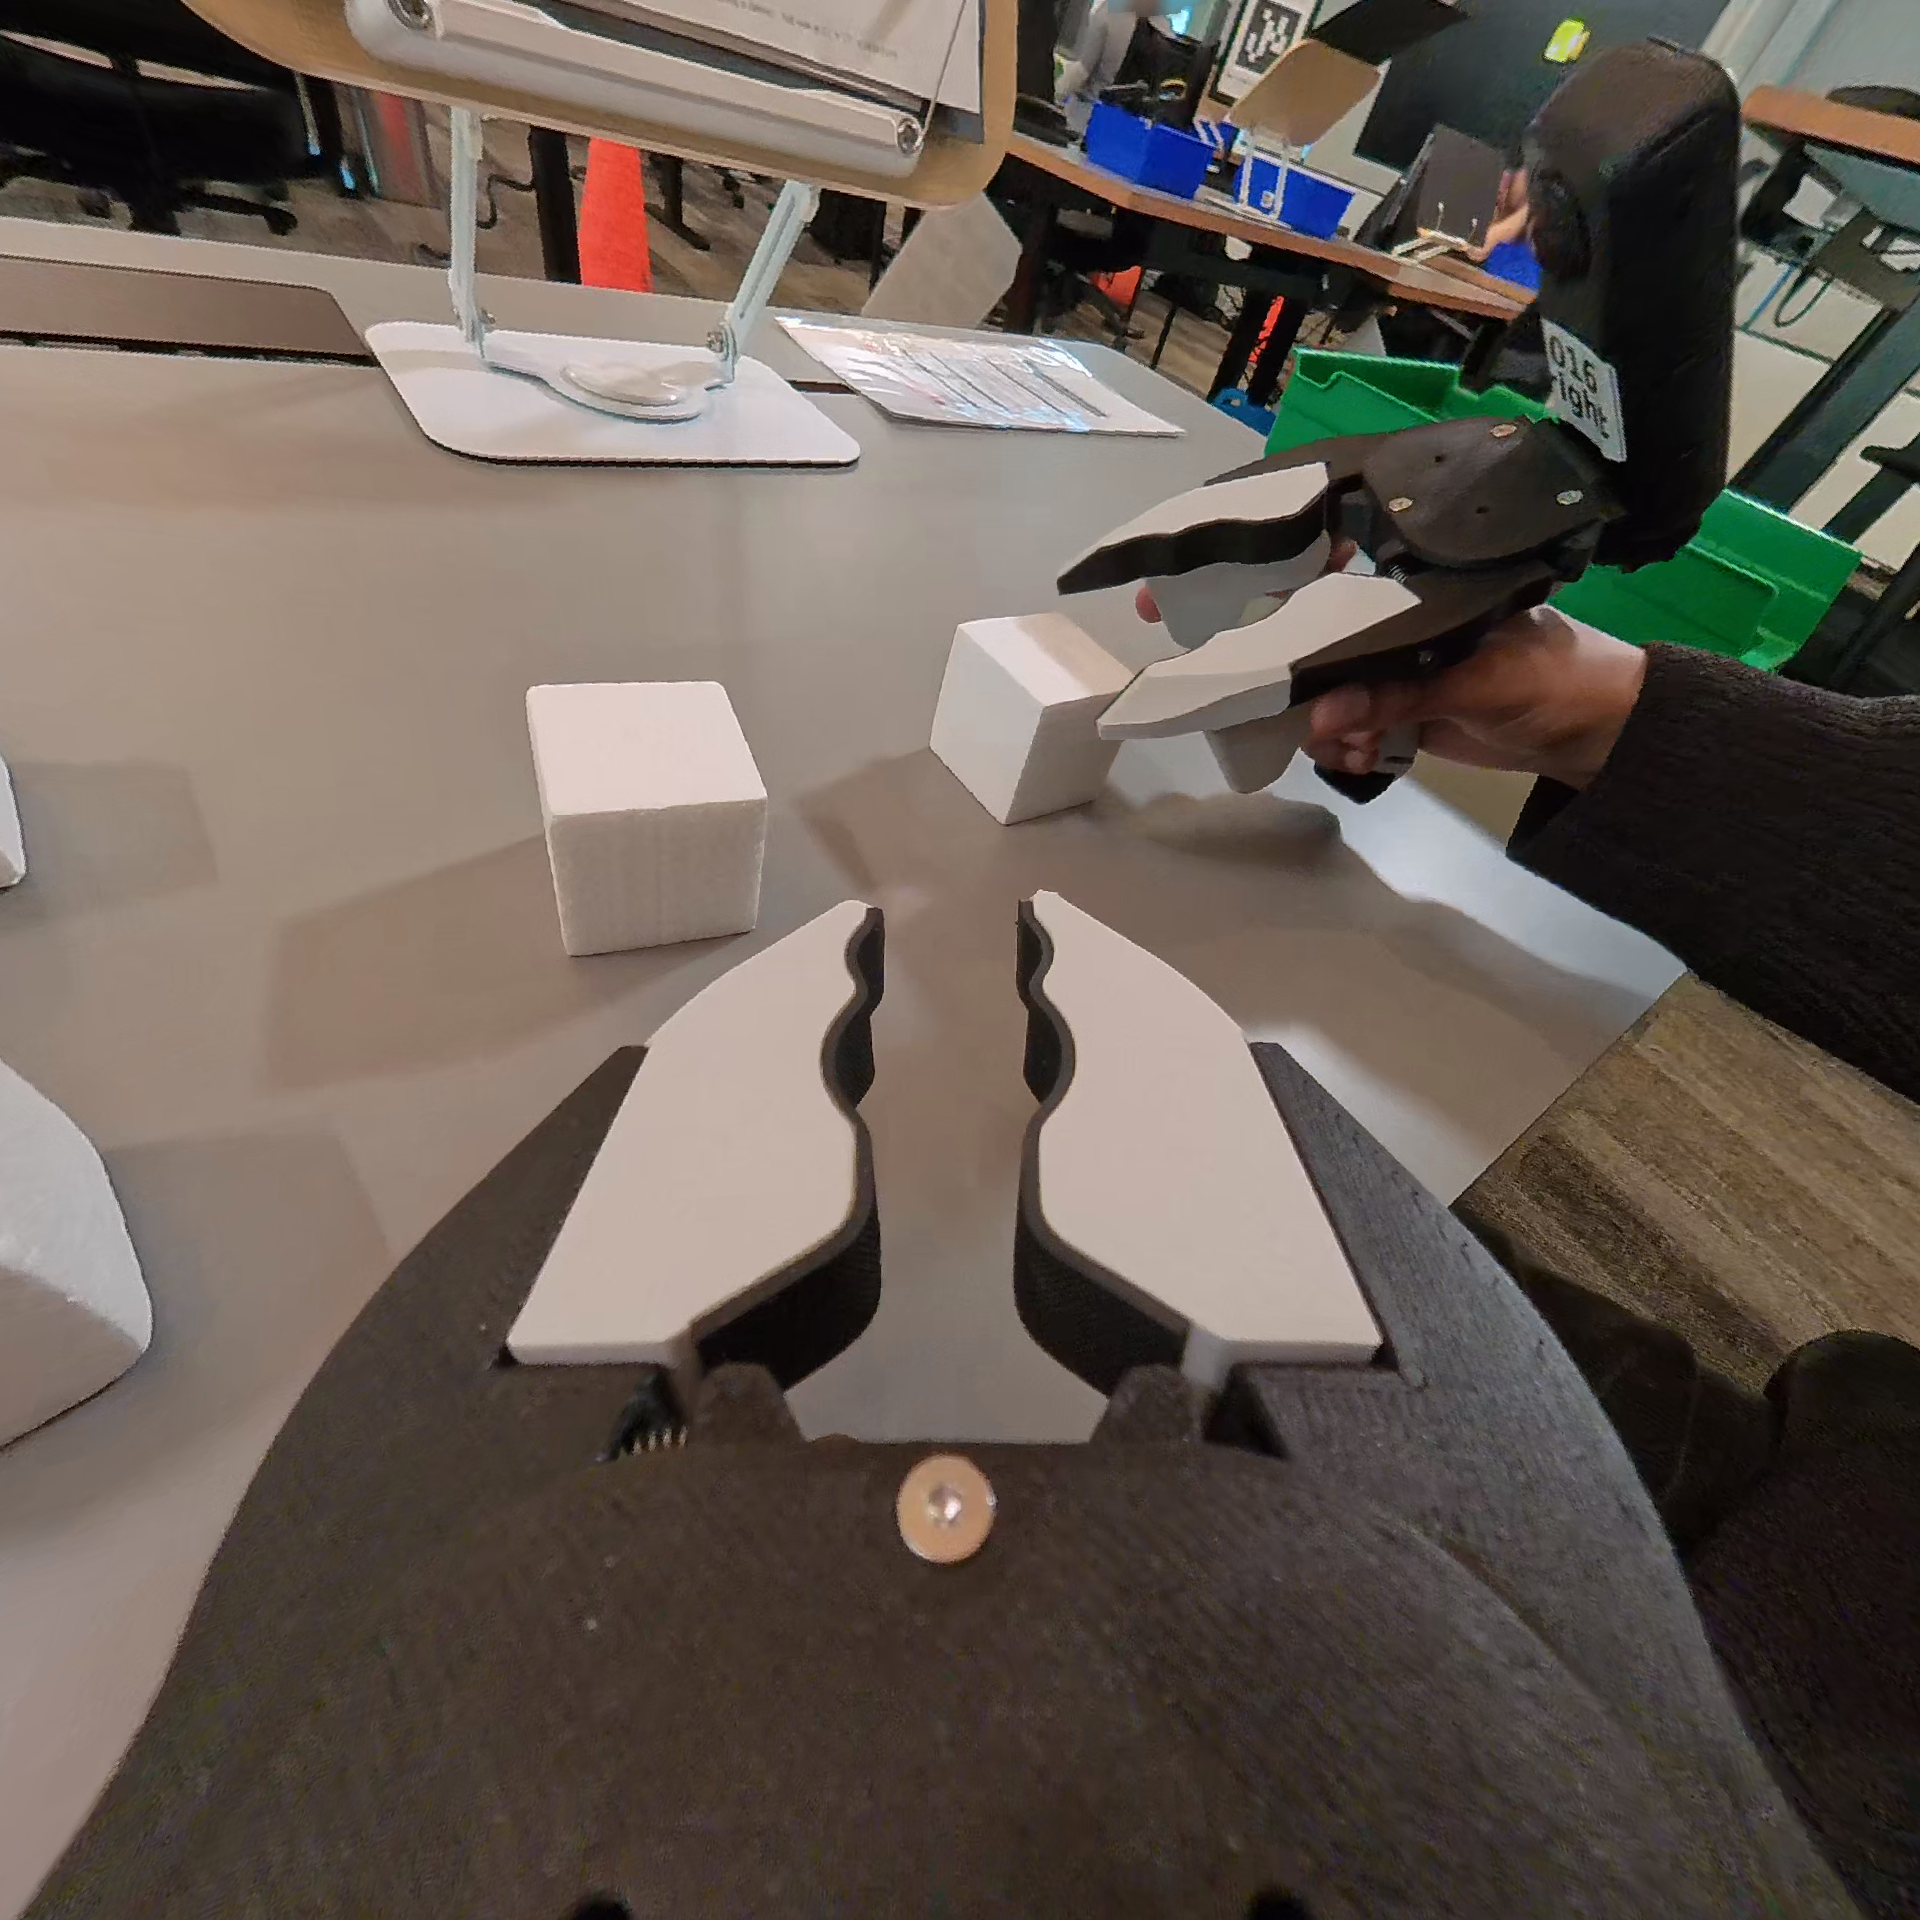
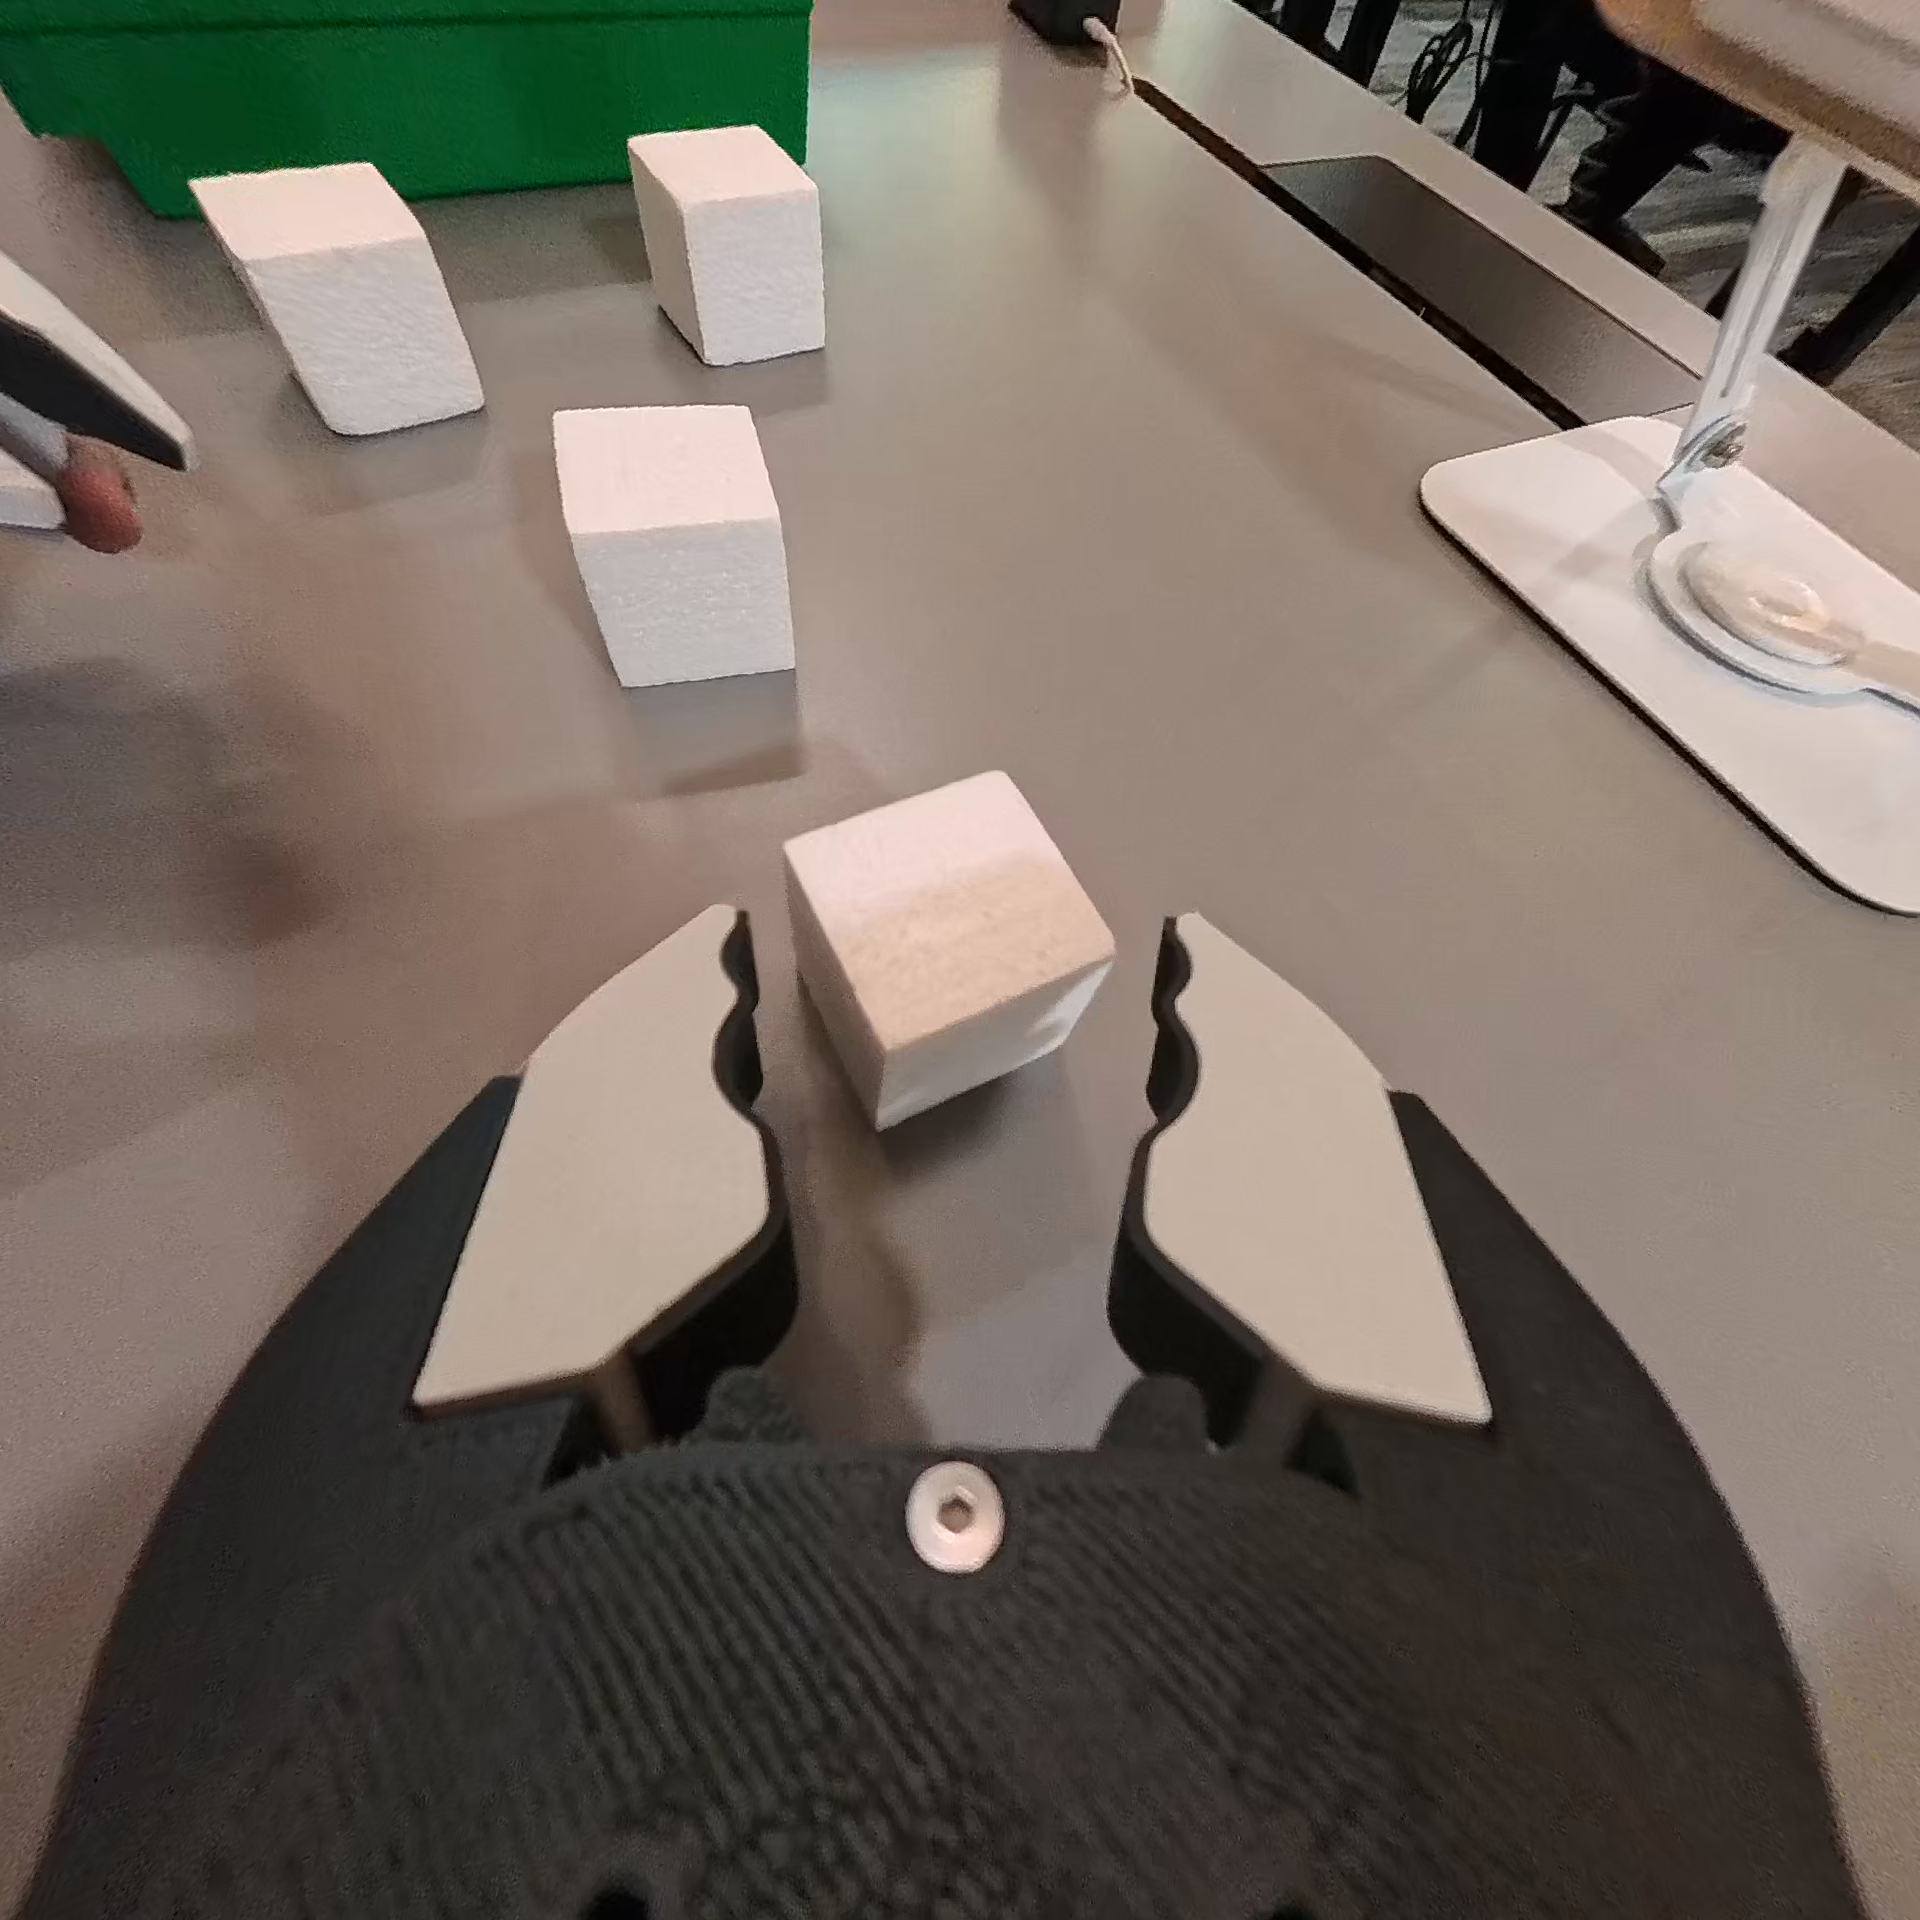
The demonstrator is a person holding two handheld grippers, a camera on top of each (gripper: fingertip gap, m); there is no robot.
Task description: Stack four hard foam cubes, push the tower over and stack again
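Two black two-finger grippers with pale grey finger plates above a smooth grey table [image 2: 1195, 520], both spread apart and gripping nothing. Right gripper [image 2: 951, 920] [image 1: 1091, 649] straddling the nearest white foam cube [image 2: 940, 940] [image 1: 1023, 717] without visible contact. Left gripper [image 1: 951, 909] [image 2: 94, 457] just beside a second white foam cube [image 1: 649, 816] [image 2: 675, 540], with two more white foam blocks [image 2: 338, 291] and a green plastic bin [image 2: 416, 94] beyond.
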